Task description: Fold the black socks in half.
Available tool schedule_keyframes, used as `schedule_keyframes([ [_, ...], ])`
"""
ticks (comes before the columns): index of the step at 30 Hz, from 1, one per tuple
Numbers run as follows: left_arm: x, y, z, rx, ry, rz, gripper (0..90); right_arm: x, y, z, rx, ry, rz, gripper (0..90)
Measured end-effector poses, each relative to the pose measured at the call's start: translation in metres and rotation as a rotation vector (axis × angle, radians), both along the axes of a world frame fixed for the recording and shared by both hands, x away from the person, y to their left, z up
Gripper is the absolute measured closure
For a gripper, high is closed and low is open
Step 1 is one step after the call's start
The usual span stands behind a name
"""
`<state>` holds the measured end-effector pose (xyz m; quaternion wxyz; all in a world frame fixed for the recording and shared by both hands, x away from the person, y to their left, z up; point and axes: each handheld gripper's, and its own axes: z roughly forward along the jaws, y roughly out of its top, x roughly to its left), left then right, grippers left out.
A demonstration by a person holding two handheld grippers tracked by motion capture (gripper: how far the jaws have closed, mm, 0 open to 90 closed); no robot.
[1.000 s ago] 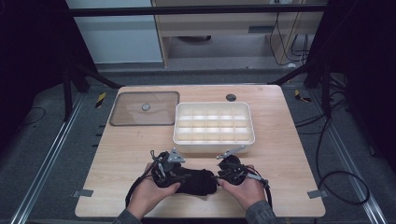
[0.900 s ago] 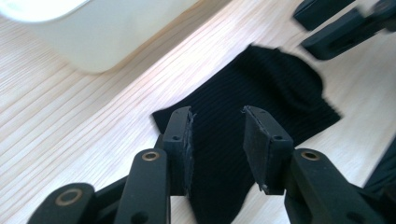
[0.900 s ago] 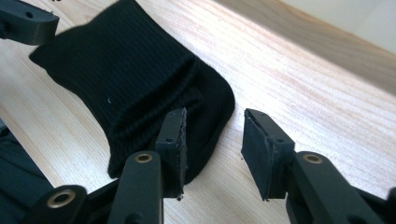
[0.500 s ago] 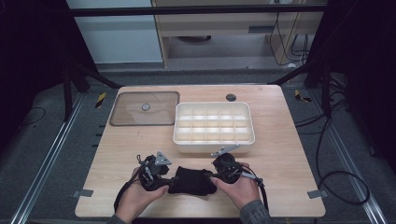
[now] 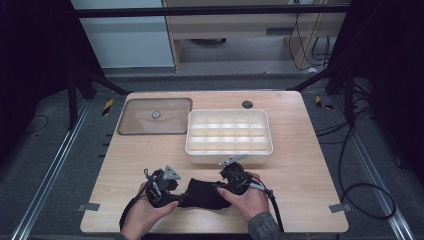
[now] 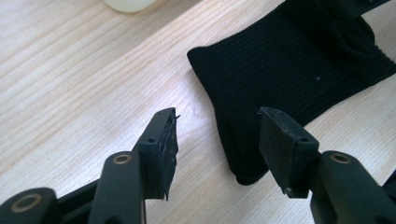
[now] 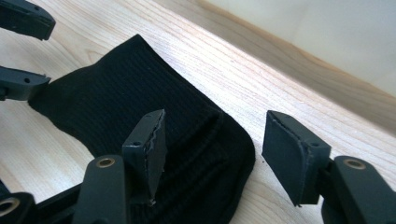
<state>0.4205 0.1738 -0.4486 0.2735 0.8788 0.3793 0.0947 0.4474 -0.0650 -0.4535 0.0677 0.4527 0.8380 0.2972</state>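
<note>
Black sock (image 5: pixel 204 193) lies flat; left gripper (image 6: pixel 217 135) and right gripper (image 7: pixel 212 149), jaws just opening and unclamped, risk snagging or rumpling it.

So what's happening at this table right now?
A person works a black sock on the wooden table with two hand-held grippers. The left gripper and right gripper sit at opposite ends of it, jaws just opened, pads off the cloth. Behind stand a white compartment tray and its clear lid.
</note>
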Motion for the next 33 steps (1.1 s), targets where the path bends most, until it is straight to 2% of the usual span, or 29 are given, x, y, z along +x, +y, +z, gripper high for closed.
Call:
schedule_keyframes([
  [5,-0.001,0.002,-0.004,-0.001,0.004,0.002,48.5,0.002,0.002,-0.004,0.003,0.012,-0.013,41.3],
  [21,0.001,0.005,-0.014,0.008,0.023,0.007,50.5,0.001,-0.008,-0.014,0.006,0.041,-0.018,46.0],
  [26,0.0,0.004,-0.015,0.0,0.024,0.009,50.6,-0.002,-0.01,-0.008,0.024,0.028,-0.013,45.2],
  [33,-0.002,0.004,-0.008,-0.006,0.006,-0.001,51.5,-0.007,-0.015,-0.001,0.034,0.018,-0.016,44.7],
])
